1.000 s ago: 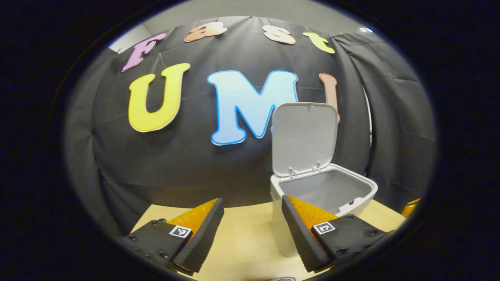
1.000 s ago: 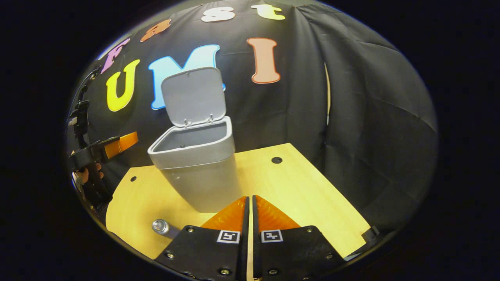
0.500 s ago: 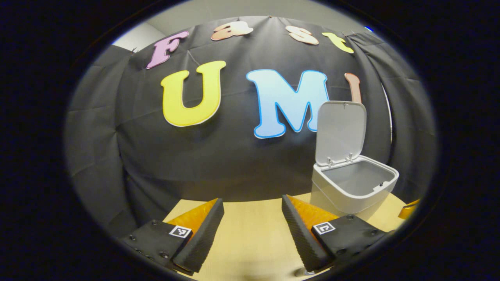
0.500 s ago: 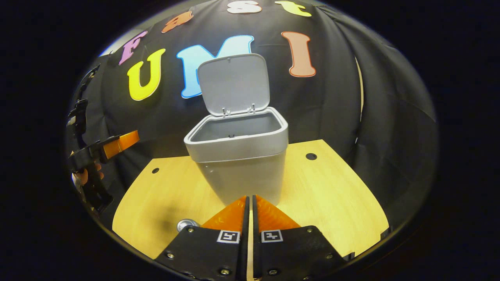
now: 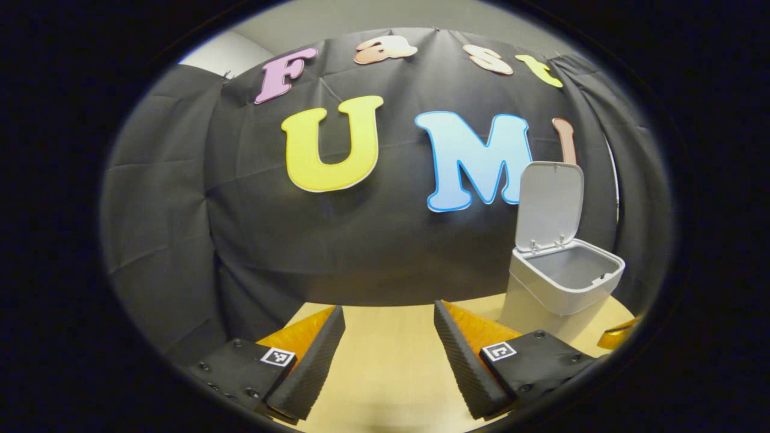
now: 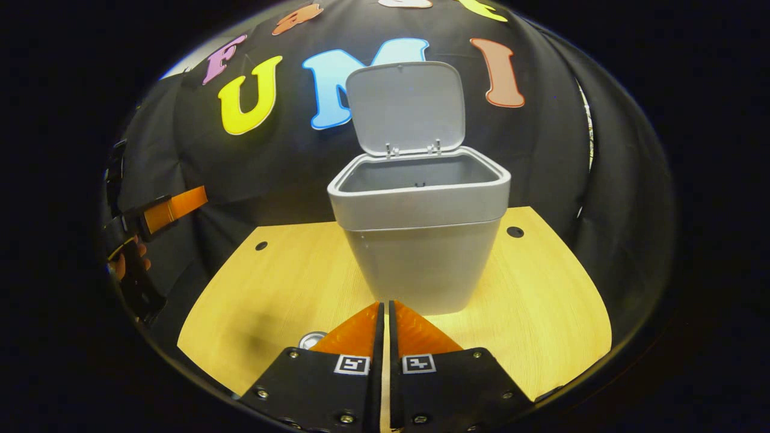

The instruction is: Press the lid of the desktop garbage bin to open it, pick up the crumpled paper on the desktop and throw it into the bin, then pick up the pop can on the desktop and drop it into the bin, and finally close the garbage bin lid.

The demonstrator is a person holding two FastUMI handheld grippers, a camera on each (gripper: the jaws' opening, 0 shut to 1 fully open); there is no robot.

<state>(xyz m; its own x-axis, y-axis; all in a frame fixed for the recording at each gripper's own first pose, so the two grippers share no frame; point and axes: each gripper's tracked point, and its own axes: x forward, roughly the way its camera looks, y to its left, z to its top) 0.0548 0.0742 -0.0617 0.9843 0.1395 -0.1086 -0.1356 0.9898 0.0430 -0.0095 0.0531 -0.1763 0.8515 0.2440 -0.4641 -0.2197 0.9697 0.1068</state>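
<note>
One bin [image 6: 421, 240] on desk, lid [image 6: 406, 105] raised upright.

Left gripper [image 5: 388, 355] gapes; bin [image 5: 562, 288] lid [image 5: 550, 201] up.

Light wood-grain desk [image 6: 541, 300], curved front edge, two dark round holes near the back corners. Grey garbage bin [image 6: 421, 258] stands on it, mid-desk, lid [image 6: 406, 105] up. Pop can [image 6: 311, 340] on the desk near the front; just its silver top shows.
</note>
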